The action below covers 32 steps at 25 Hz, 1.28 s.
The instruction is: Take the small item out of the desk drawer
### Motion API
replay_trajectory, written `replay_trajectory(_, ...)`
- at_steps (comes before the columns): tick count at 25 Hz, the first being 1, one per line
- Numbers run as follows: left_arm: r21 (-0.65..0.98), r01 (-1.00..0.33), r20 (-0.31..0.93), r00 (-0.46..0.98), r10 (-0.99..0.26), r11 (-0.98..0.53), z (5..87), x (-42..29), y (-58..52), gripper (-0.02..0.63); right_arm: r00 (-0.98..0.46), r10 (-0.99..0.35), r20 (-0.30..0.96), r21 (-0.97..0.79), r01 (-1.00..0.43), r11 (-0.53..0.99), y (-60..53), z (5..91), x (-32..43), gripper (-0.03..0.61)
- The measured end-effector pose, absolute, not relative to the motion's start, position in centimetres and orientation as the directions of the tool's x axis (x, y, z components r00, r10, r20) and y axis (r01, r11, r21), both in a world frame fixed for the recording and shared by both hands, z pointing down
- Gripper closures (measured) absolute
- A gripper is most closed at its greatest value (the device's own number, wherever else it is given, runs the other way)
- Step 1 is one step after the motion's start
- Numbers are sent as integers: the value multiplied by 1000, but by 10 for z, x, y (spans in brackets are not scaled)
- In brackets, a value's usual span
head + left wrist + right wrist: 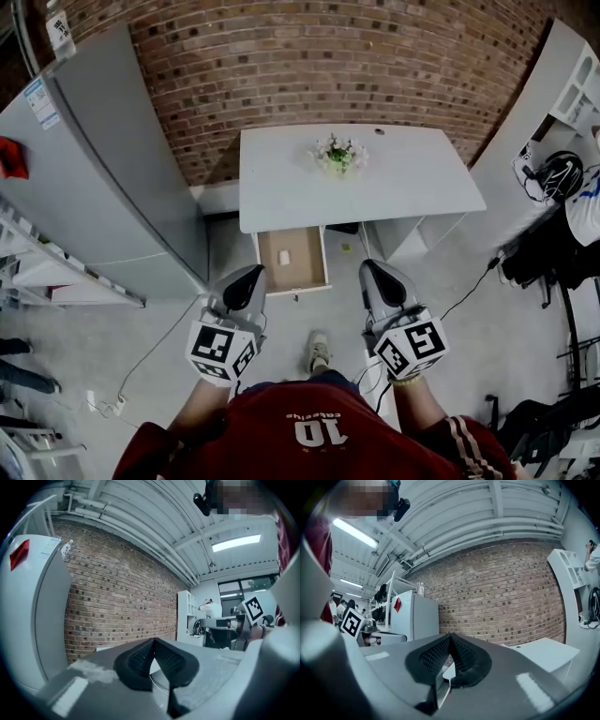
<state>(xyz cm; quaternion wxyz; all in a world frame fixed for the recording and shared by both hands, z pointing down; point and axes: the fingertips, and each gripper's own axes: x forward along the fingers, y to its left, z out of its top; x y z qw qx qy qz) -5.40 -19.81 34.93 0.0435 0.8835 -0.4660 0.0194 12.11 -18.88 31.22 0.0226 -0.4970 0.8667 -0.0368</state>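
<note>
The white desk (394,178) stands against the brick wall, and its drawer (292,260) is pulled out toward me, showing a brown bottom. A small pale item (284,255) seems to lie in it, too small to make out. My left gripper (249,277) hovers just left of the drawer's front, pointing level at the desk, jaws together and empty (153,641). On the other side of the drawer front is my right gripper (374,274), also shut with nothing between its pads (450,637). Neither gripper touches the drawer.
A potted plant (338,153) sits on the desktop. A tall grey fridge (103,169) stands at the left, with shelving (37,262) beside it. White shelves (562,94), dark bags and a helmet (553,173) are at the right. Cables (141,361) trail over the floor.
</note>
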Motion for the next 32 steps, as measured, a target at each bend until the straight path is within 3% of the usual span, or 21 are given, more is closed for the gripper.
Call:
replay_trajectory(12,54,-837,28,547,-837,-545,332,-44,-229,576,-547,-837,-8,-90,-833,546,-225,307,122,575)
replay_trajectory(14,55,-833,23,552,-834,-550,331,-45,-230,515,-544,-839,-5,-92,-836,542,-224,309,120,575)
replay_trajectory(18,36,-828,18,560,-829,-559,330,-45,-230,474,-537,-844,0,-100,-840,534,-218,313,117,575)
replay_trajectory(23,25,-810,25,586,-810,-586,332,-38,-233,365,-529,-849,2,-95,-845,526,-214,314,117,575)
replay_trajectory(32,63,-805,113,594,-797,-590,381,-31,-250,337,-504,-863,12,-92,-860,501,-218,318,122,575)
